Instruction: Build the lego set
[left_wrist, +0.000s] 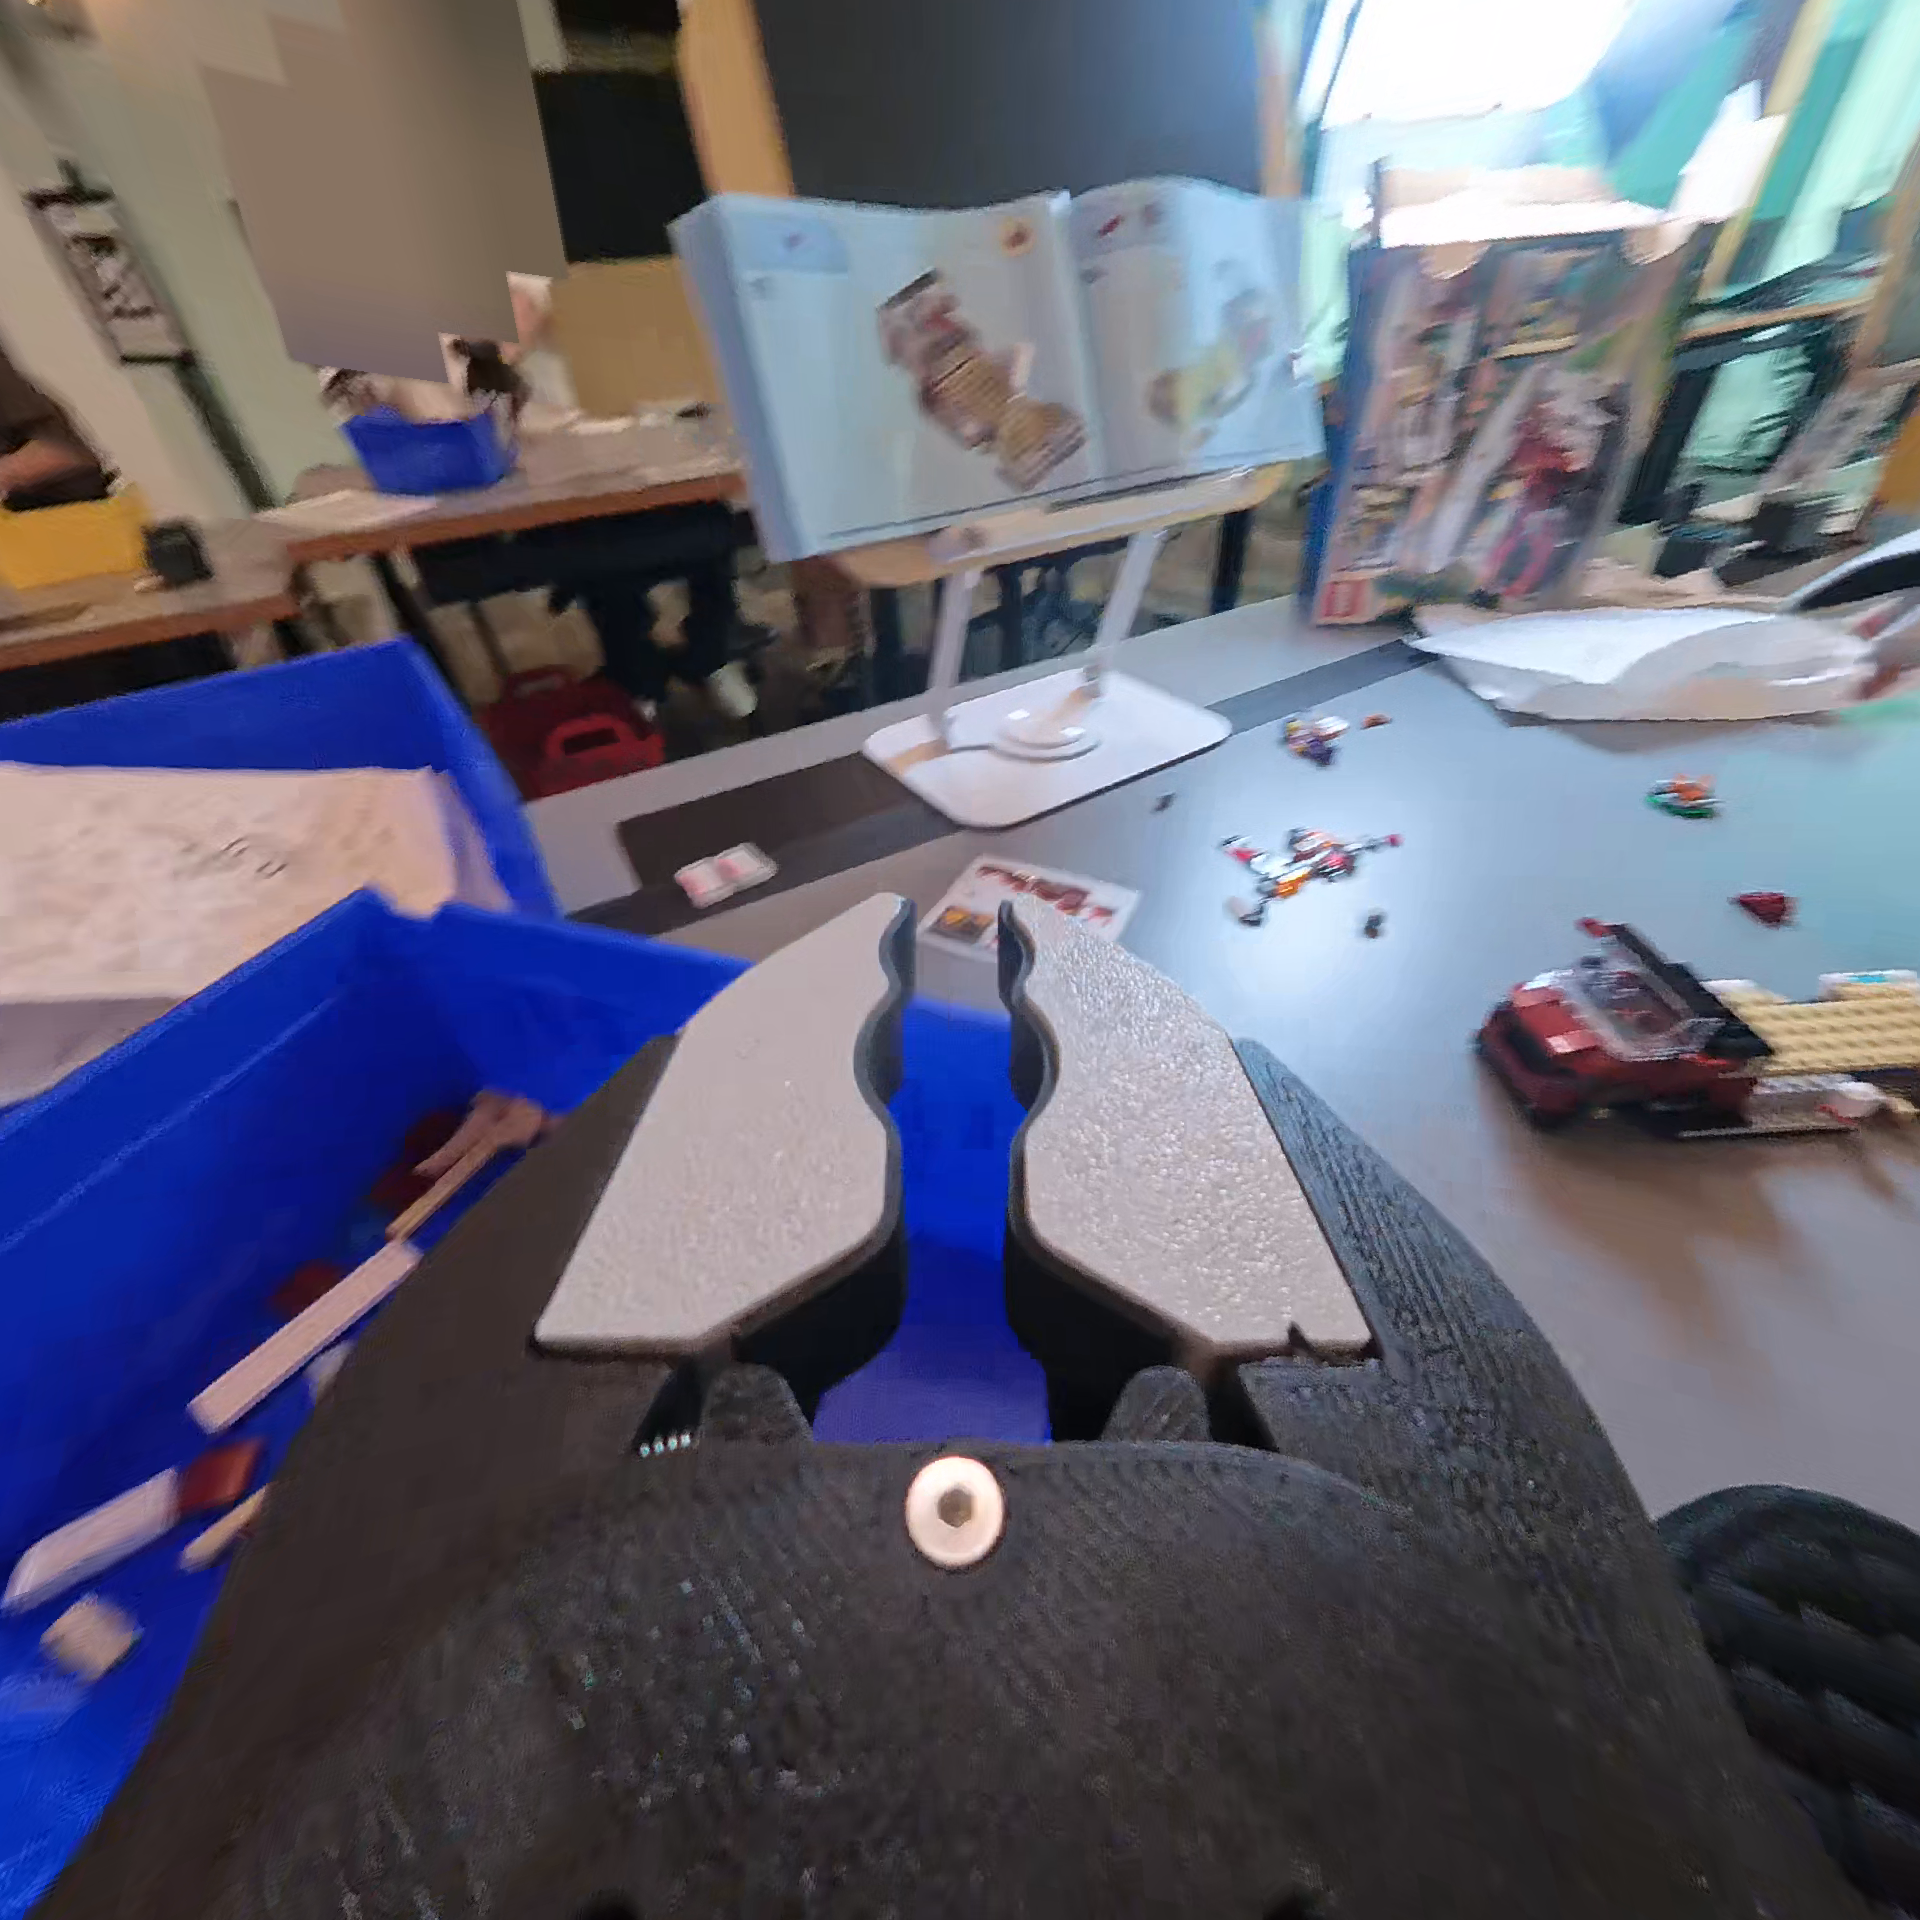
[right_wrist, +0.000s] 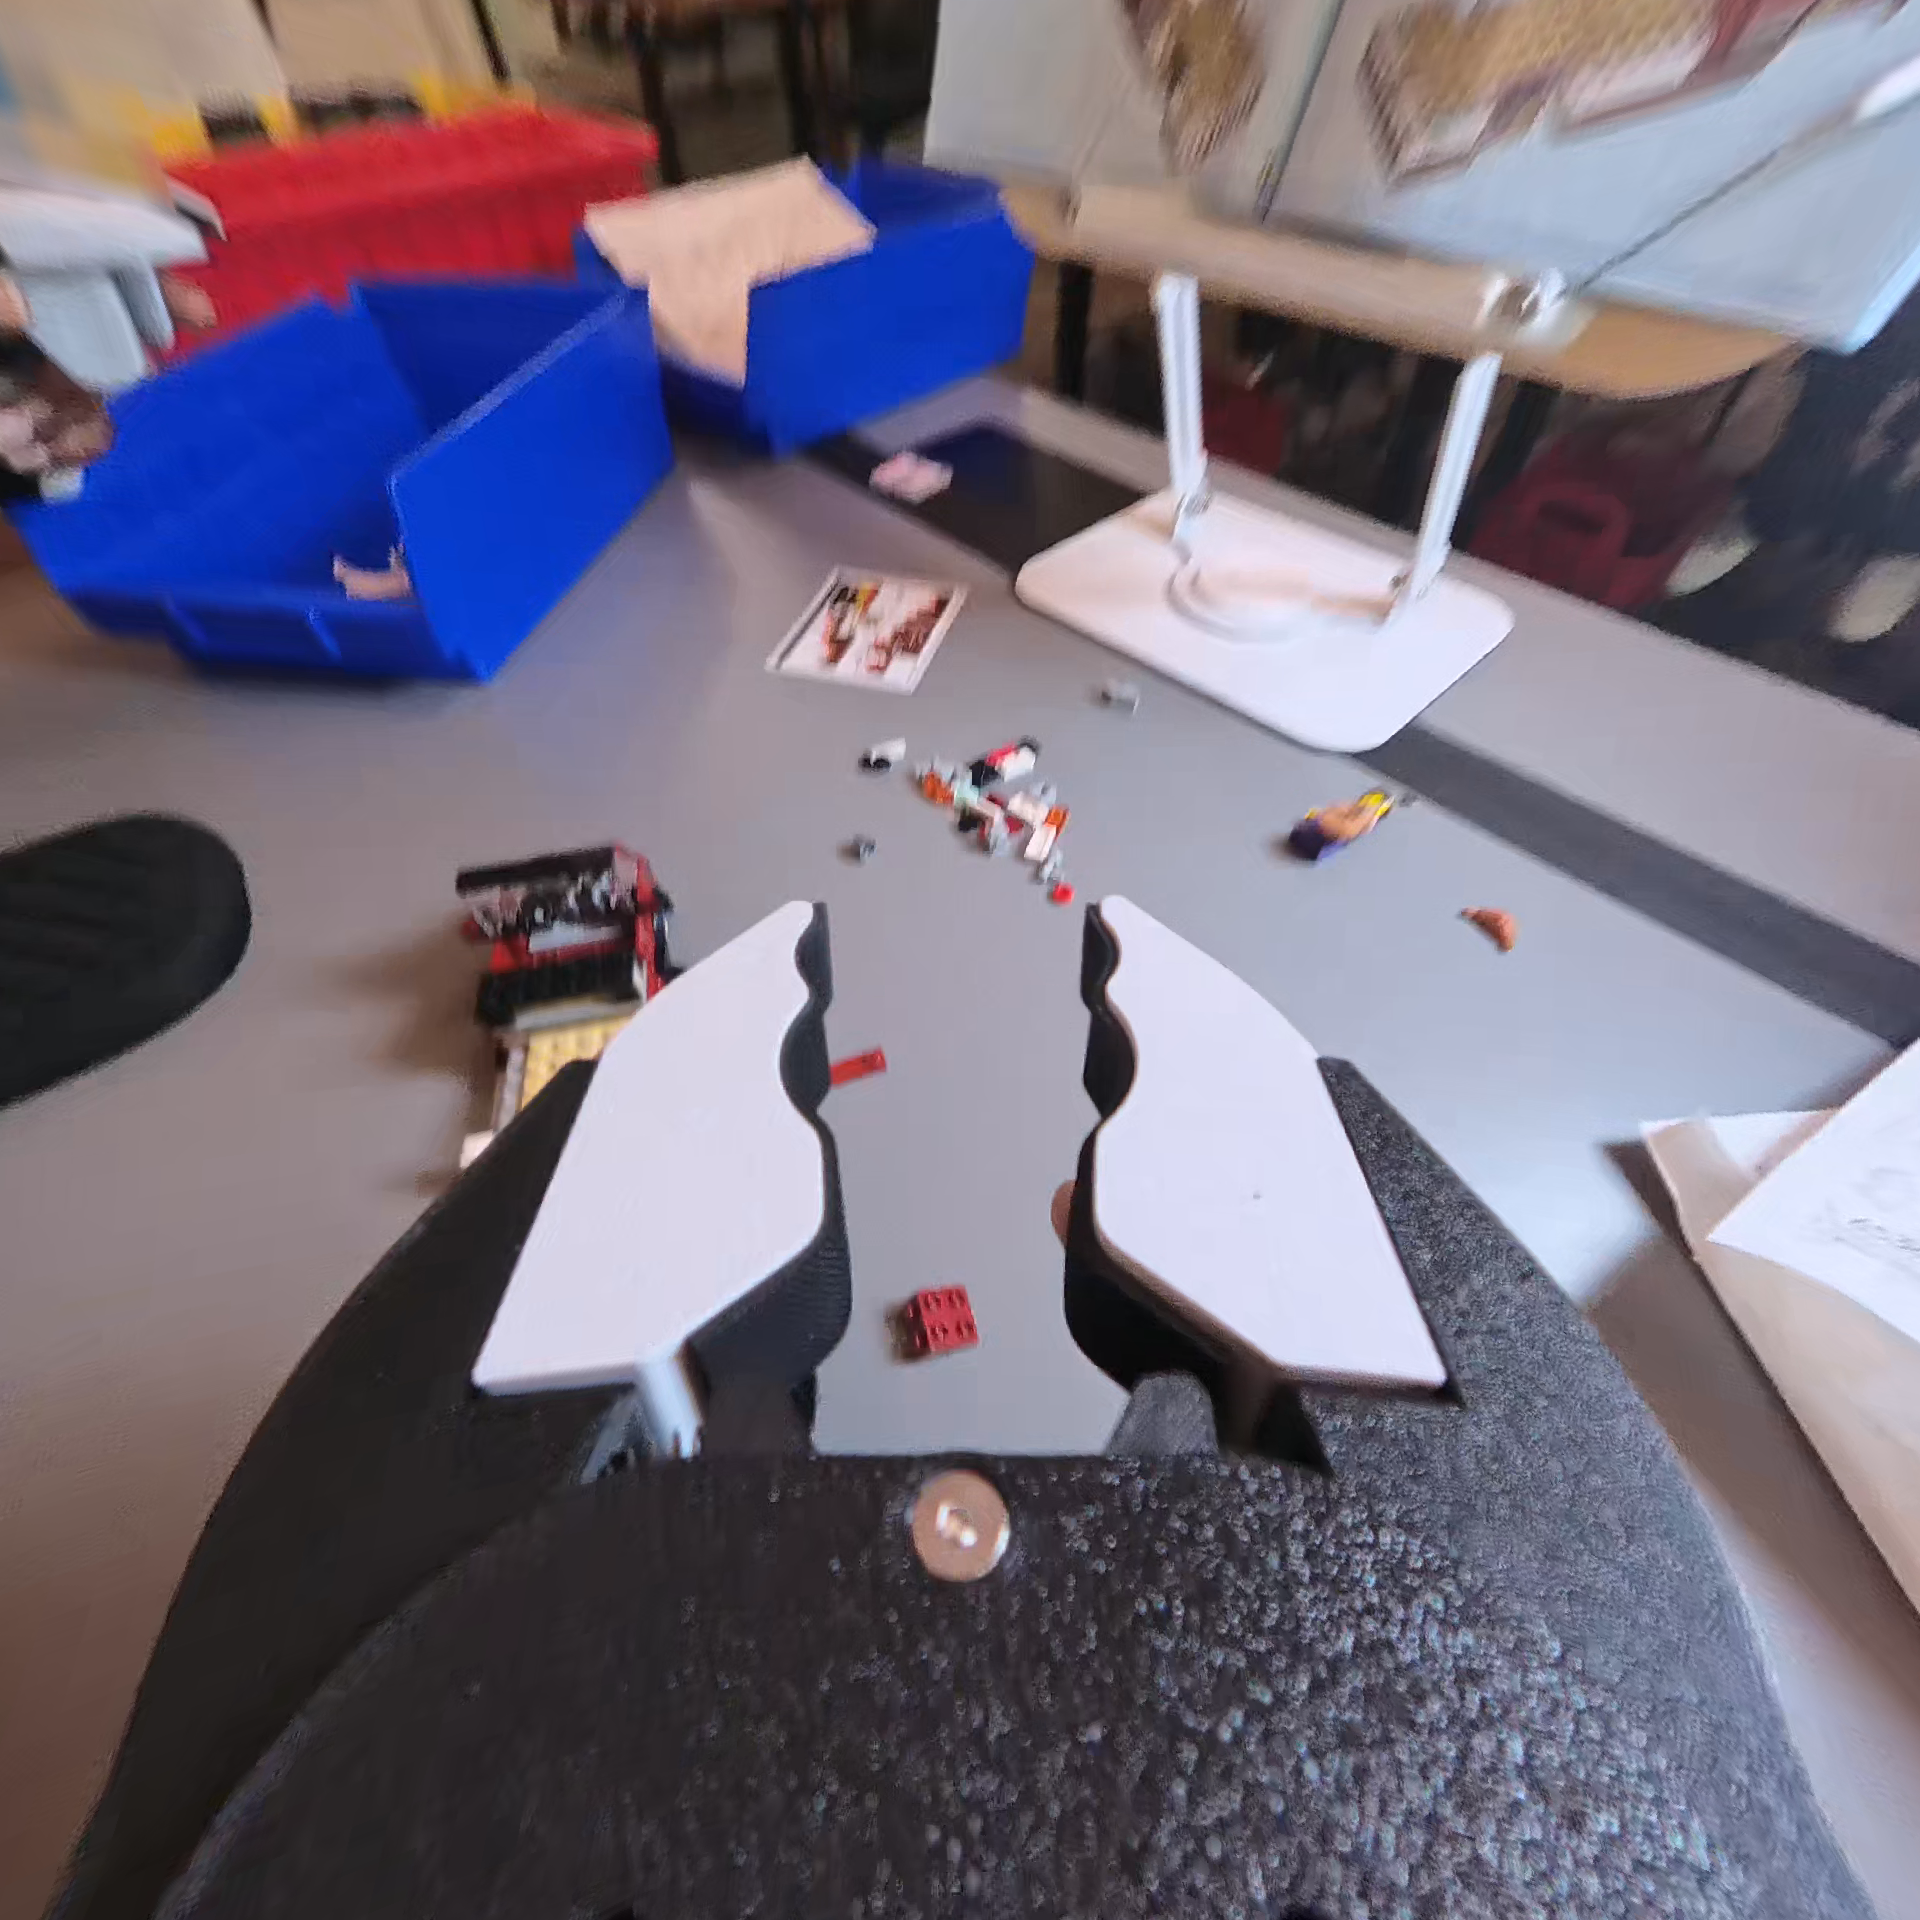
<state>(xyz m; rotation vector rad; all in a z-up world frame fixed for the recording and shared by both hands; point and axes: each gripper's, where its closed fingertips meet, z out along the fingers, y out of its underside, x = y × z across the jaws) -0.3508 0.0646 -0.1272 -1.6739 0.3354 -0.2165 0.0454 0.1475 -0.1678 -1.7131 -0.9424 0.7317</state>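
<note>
Bricks lie scattered over our grey worktop (right_wrist: 1351, 1039), and both tools are empty. Our left tool (left_wrist: 954, 920) hangs over the near blue bin (left_wrist: 260, 1122) by the worktop's left edge, its jaws a narrow slit apart with nothing between them; pale and red strips lie in the bin below. Our right tool (right_wrist: 954, 920) hovers above the worktop's middle, jaws wide apart and bare. A small red brick (right_wrist: 937, 1322) lies on the worktop under it, well back from the tips, and a thin red piece (right_wrist: 858, 1064) sits just beside the left finger (right_wrist: 717, 1091), untouched. A part-built red vehicle (right_wrist: 566, 945) stands to the left, a loose pile of small pieces (right_wrist: 997, 805) ahead. The open booklet (left_wrist: 997, 353) rests on its white stand (right_wrist: 1278, 623) near the far edge.
</note>
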